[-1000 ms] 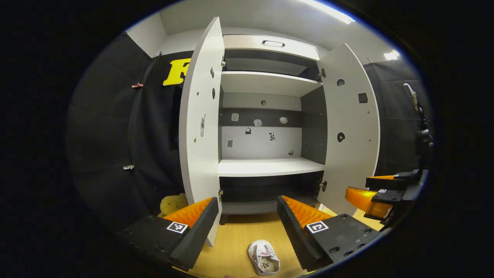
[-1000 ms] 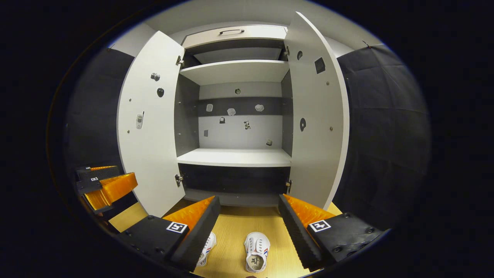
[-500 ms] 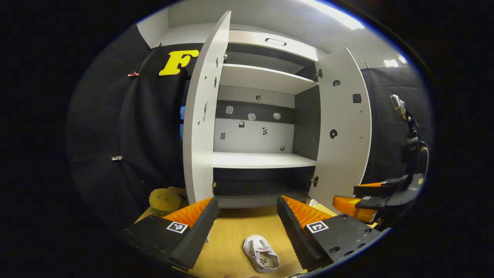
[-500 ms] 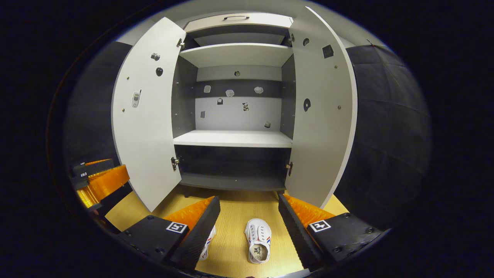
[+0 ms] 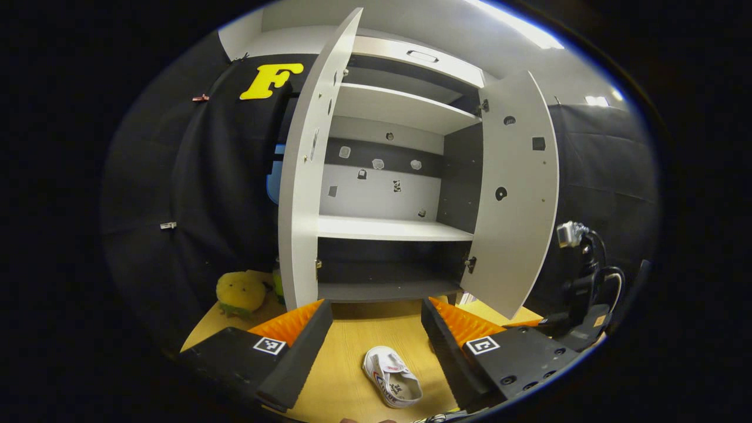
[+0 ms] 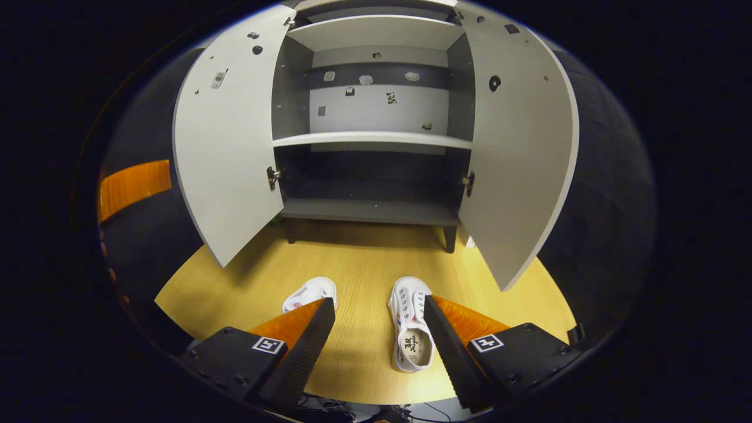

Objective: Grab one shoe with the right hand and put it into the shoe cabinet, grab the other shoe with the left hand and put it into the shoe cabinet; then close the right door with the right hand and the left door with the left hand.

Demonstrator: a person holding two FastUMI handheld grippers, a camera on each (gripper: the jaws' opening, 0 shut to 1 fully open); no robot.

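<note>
Two shoes: both on the bench point(image 6: 235, 282) in front of the shoe cabinet point(image 6: 370, 141), neither lifted; none of the task's steps done, by the look of it.
Right shoe point(image 6: 411, 323): toe toward the cabinet, opening toward the camera, touching or just beside the inner face of one finger of the right tongs point(image 6: 379, 329) in the right gripper view; seemingly the same shoe point(image 5: 390, 385) between the fingers of the left tongs point(image 5: 376, 335) in the left gripper view, though hard to confirm.
Left shoe point(image 6: 311, 292): just beside its mate, partly hidden behind the other finger of the right tongs.
Right tongs: spread wide, clamped on nothing, low over the shoes.
Left tongs: spread wide too, holding nothing, higher and facing the cabinet.
Left to do: grab and shelve each shoe, then swing both doors shut.
Left door point(image 6: 226, 141): wide open.
Right door point(image 6: 520, 153): wide open.
Shelves: bare, with small marks on the back panel; lower shelf point(image 6: 367, 210) nearest the shoes.
Around: yellow plush toy point(image 5: 241, 292) on the bench left of the cabinet, well apart from the shoes.
In the way: probably nothing between shoes and cabinet mouth; open doors flanking the path, so some care with elbows and tongs likely.
</note>
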